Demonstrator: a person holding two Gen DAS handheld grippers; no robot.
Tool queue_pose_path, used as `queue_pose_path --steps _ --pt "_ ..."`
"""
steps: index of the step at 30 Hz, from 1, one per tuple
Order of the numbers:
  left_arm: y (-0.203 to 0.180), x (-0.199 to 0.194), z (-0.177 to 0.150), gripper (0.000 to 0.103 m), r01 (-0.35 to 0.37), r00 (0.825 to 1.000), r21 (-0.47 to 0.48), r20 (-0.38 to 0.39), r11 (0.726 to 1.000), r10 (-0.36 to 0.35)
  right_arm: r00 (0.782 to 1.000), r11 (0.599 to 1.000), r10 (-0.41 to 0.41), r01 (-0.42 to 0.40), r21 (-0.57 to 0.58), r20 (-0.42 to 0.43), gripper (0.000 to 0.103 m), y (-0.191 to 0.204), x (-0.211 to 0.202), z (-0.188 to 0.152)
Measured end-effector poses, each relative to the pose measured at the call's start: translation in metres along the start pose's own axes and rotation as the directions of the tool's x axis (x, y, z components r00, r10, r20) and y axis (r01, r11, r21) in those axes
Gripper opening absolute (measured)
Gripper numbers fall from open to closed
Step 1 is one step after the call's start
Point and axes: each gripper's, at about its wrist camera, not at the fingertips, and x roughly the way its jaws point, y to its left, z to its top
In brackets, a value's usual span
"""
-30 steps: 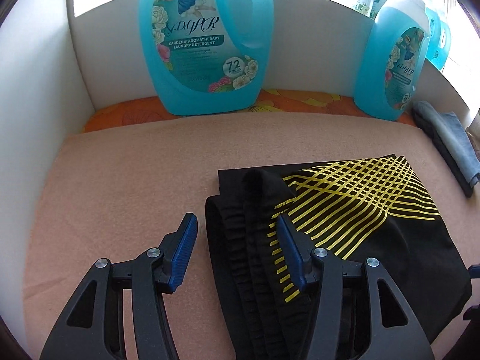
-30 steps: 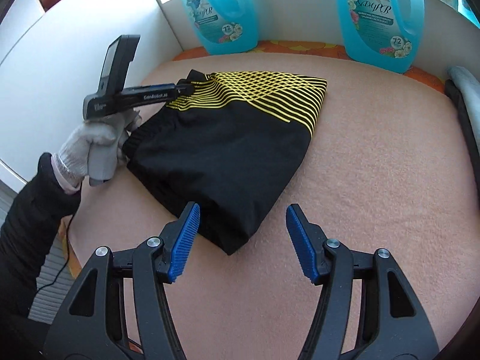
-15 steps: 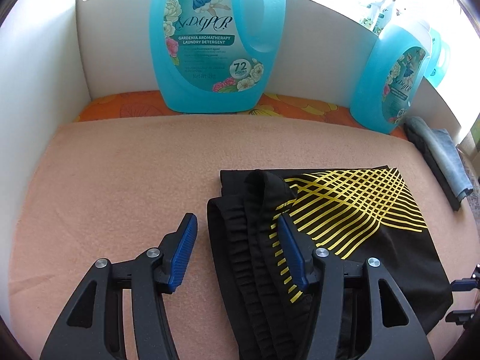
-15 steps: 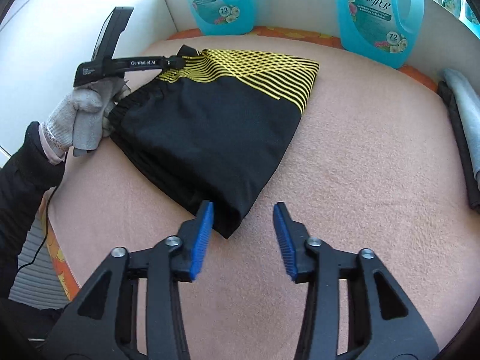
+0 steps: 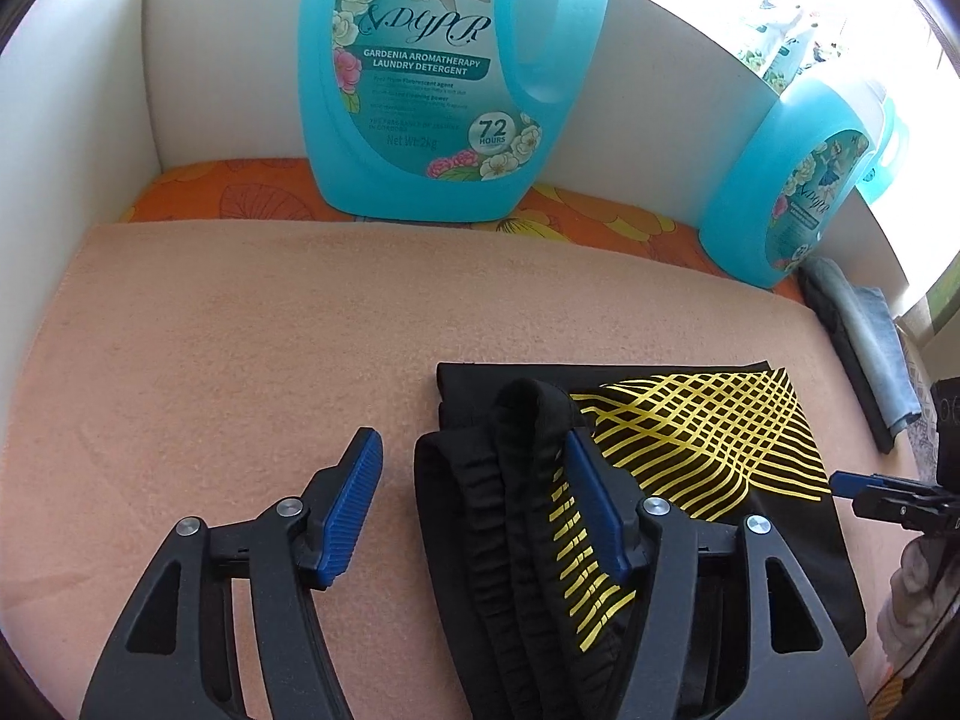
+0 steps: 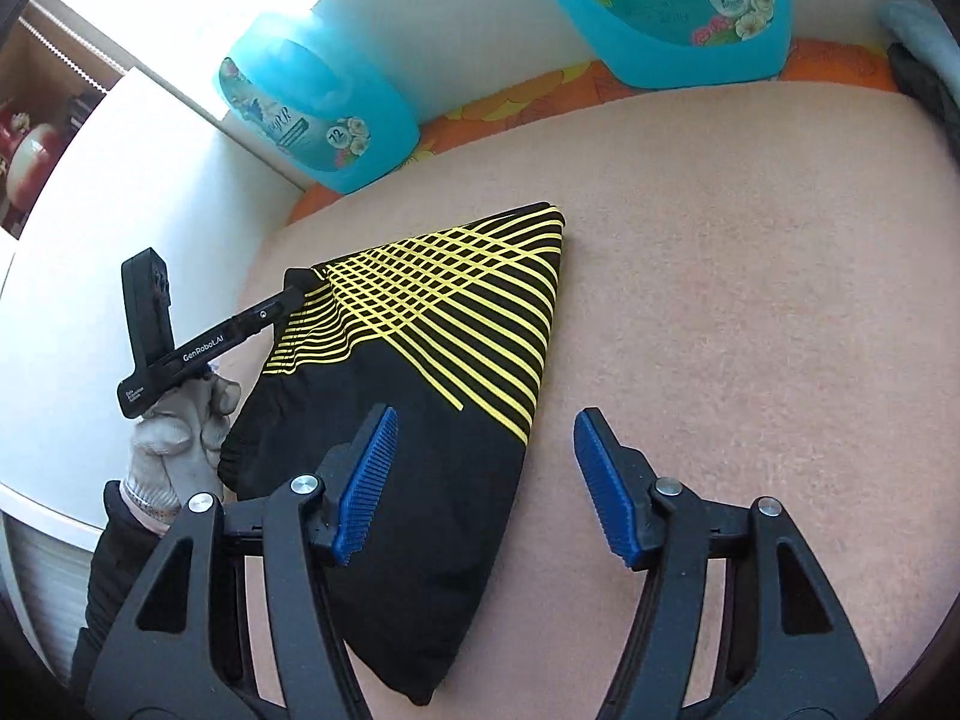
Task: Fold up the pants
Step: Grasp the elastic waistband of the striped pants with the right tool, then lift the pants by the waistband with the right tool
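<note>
**Folded black pants lie on the pink blanket between 2 spread grippers**

The pants point(image 6: 420, 420), black with a grid of yellow stripes, lie folded on the pink blanket point(image 5: 240, 330) that covers the desk. In the right wrist view they form a long wedge, the striped part at the far end and the plain black end toward the camera.

The left gripper point(image 5: 474, 504) sits at the elastic waistband point(image 5: 528, 414), which bunches up between its fingers. Its right blue pad point(image 5: 594, 510) lies against the striped cloth, while the left pad point(image 5: 354, 498) stands apart over bare blanket. The fingers are opening and do not pinch the fabric. In the right wrist view the same gripper is seen from the side, held by a hand in a light knit glove point(image 6: 180, 426) above a dark sleeve point(image 6: 114, 540), its tip at the waistband corner.

The right gripper point(image 6: 486, 480) hovers over the right edge of the pants. Its left pad point(image 6: 366, 480) is above black fabric and its right pad point(image 6: 600, 486) above blanket; the edge of the cloth runs between them. These fingers are opening too, released, with nothing clamped.

At the back, 2 blue laundry detergent jugs point(image 5: 444, 72) point(image 5: 792, 198) stand against a white wall panel point(image 5: 228, 60) on an orange flowered cloth point(image 5: 240, 186). A folded grey-blue garment point(image 5: 864, 336) lies at the right edge of the blanket, well apart from the pants.
</note>
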Motion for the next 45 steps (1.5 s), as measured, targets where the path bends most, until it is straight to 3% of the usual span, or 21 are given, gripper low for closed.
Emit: queue_pose_path --steps 8,12,15,18,22,30,39,41,45 --pt "-0.014 0.011 -0.004 0.062 -0.024 0.999 0.085 0.029 0.996 0.021 0.999 0.999 -0.032 0.033 -0.025 0.025 0.064 0.001 0.022 0.025" --pt "-0.017 0.011 -0.005 0.040 -0.023 0.999 0.107 0.034 0.994 0.020 0.999 0.999 -0.031 0.033 -0.042 0.039 0.064 0.005 0.031 0.033" --pt "-0.018 0.011 -0.006 0.031 -0.022 0.999 0.116 0.040 0.993 0.018 0.999 0.998 -0.027 0.030 -0.062 0.047 0.064 0.012 0.038 0.032" --pt "-0.020 0.010 -0.007 0.025 -0.025 0.999 0.126 0.043 0.992 0.020 0.998 0.995 -0.034 0.038 -0.088 0.045 0.052 0.019 0.045 0.028" --pt "-0.022 0.008 -0.008 0.021 -0.018 0.998 0.129 0.057 0.991 0.011 1.000 0.996 -0.005 0.008 -0.091 0.030 0.013 0.020 0.049 0.024" --pt "-0.026 -0.019 -0.012 0.016 0.015 0.990 0.110 0.135 0.994 -0.030 0.991 0.991 0.009 0.008 -0.132 0.135 0.009 0.037 0.014 0.016" --pt "-0.045 -0.075 -0.015 0.014 0.015 0.965 0.141 0.256 0.990 -0.051 0.963 0.974 -0.010 0.070 -0.216 0.269 0.007 0.068 -0.050 0.001" --pt "-0.049 -0.084 -0.015 0.014 0.008 0.961 0.162 0.271 0.987 -0.052 0.966 0.971 -0.018 0.079 -0.226 0.259 0.007 0.071 -0.055 0.000" --pt "-0.050 -0.074 -0.013 0.014 -0.004 0.971 0.163 0.238 0.987 -0.035 0.979 0.981 -0.017 0.054 -0.185 0.201 0.007 0.055 -0.041 0.003"
